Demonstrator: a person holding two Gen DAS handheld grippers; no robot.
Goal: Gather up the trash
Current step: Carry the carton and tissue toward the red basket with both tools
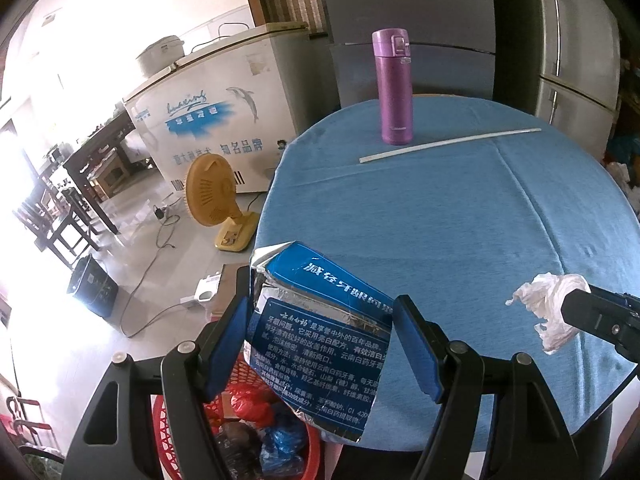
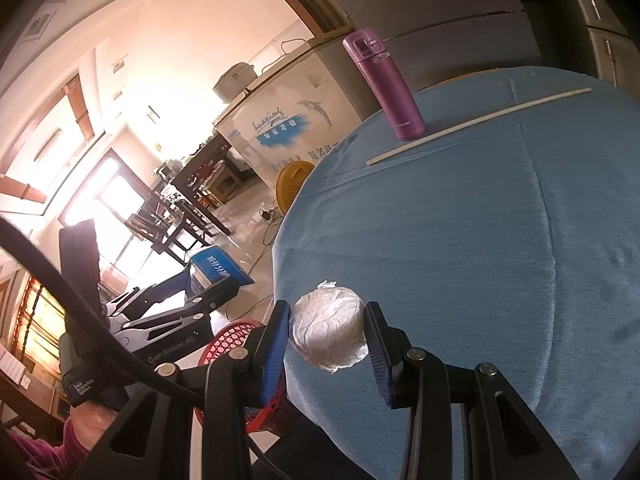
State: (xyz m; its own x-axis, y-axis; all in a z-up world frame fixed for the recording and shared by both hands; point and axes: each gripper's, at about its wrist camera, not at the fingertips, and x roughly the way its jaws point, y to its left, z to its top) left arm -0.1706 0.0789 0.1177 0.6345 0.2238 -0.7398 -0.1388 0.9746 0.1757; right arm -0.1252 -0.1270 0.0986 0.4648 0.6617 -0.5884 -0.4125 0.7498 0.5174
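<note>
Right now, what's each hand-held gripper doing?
Left hand-held gripper: closed on the blue box.
Right hand-held gripper: closed on the crumpled white wad.

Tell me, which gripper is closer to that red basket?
The left. The left gripper hangs right above the red basket, holding a blue box. The right gripper is over the table, beside the basket, clamping a white wad.

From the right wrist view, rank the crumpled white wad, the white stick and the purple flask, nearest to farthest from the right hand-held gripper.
1. Crumpled white wad: between the pads of the right hand-held gripper, at the table's near edge.
2. White stick: lying across the far part of the blue tablecloth.
3. Purple flask: upright just behind the stick's left end, near the far edge.
</note>
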